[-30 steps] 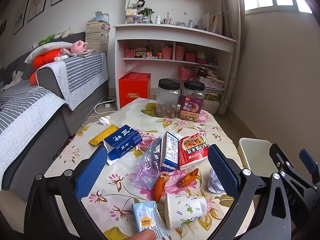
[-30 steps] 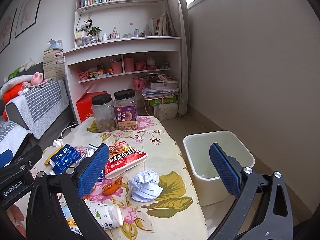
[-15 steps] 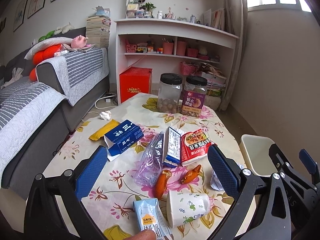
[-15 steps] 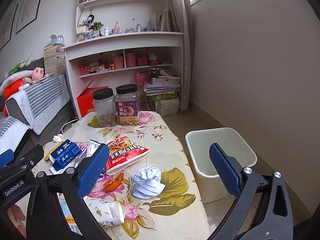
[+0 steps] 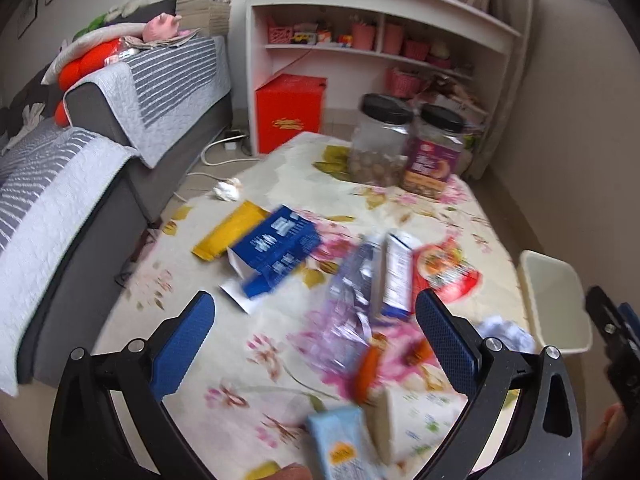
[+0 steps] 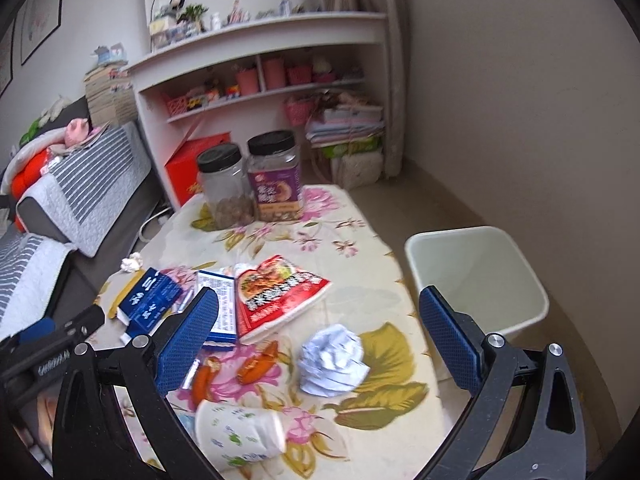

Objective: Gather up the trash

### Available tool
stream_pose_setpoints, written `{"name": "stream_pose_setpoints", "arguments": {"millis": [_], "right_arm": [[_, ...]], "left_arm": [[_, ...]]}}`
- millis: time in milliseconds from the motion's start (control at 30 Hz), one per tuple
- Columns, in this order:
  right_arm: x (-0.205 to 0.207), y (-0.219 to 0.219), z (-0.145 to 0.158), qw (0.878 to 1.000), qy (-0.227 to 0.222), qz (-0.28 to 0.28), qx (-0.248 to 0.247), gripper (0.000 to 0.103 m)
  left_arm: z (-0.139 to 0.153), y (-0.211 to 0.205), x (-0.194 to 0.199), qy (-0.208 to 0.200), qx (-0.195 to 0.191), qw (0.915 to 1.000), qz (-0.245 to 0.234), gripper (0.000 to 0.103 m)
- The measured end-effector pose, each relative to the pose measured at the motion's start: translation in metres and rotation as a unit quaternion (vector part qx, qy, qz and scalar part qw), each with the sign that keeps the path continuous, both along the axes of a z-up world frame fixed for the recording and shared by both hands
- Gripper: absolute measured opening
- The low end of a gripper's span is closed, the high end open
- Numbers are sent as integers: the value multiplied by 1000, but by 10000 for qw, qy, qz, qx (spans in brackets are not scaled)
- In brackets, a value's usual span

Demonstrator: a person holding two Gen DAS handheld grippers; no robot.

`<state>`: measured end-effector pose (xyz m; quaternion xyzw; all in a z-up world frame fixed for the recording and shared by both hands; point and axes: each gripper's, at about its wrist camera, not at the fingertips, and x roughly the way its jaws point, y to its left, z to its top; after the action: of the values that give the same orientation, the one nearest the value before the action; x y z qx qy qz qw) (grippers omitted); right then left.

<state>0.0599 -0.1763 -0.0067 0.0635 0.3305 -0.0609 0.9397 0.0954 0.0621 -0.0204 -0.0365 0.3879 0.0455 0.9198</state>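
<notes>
On table [image 6: 384,280]: crumpled white paper ball [image 6: 334,360], loose, near bin [image 6: 476,280].

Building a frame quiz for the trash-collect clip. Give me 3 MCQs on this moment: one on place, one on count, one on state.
1. Where does the bin stand?
A. On the table
B. On the floor beside the table's right edge
C. On the sofa

2. How many black-lidded jars stand at the table's far end?
A. One
B. Two
C. Four

3. What state is the right gripper in?
A. Open, holding nothing
B. Shut on the crumpled paper
C. Shut on the paper cup

Key: 1 B, the bin sits below the tablecloth edge, by the wall. 2 B, a clear jar and a purple-label jar stand side by side. 3 A, its fingers are spread wide, with the crumpled paper and paper cup lying free on the table.
</notes>
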Motion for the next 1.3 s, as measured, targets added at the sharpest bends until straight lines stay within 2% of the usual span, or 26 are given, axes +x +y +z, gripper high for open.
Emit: {"name": "stream_pose_setpoints", "arguments": {"millis": [133, 233, 300, 333, 400, 467, 567, 633, 700, 1000, 1067, 1300], "right_arm": [[38, 3, 0, 9985, 423, 226, 255, 96], [62, 4, -7, 9953, 725, 356, 535, 96], [76, 6, -15, 9934, 884, 388, 623, 96], [83, 8, -22, 9921, 980, 412, 670, 96], [95, 9, -37, 9894, 1174, 431, 734, 96], [103, 6, -57, 9844, 1451, 418, 900, 96], [118, 3, -85, 9695, 1963, 416, 1411, 96], [126, 1, -94, 9620, 2130, 380, 1665, 96], [132, 2, -97, 9607, 2176, 357, 1686, 96], [150, 17, -95, 9674, 2128, 711, 1175, 96], [153, 21, -97, 9655, 2199, 849, 1106, 96], [156, 33, -103, 9609, 2349, 1045, 1032, 96]], "left_arm": [[-3, 37, 40, 308, -40, 9992, 242, 97], [-18, 70, 74, 734, -437, 9960, 245, 97], [-36, 87, 95, 1174, -691, 9904, 214, 97], [-47, 94, 106, 1427, -671, 9872, 223, 97], [-63, 101, 117, 1623, -512, 9849, 330, 97], [-77, 110, 127, 1738, -538, 9822, 463, 97], [-94, 107, 141, 1941, -673, 9785, 164, 97], [-98, 92, 147, 1947, -382, 9800, -158, 97], [-102, 75, 155, 1961, -8, 9797, -426, 97], [-135, 53, 182, 2202, 910, 9683, -748, 96], [-141, 50, 182, 2260, 951, 9659, -832, 81], [-128, 43, 167, 1984, 1044, 9704, -896, 61]]}}
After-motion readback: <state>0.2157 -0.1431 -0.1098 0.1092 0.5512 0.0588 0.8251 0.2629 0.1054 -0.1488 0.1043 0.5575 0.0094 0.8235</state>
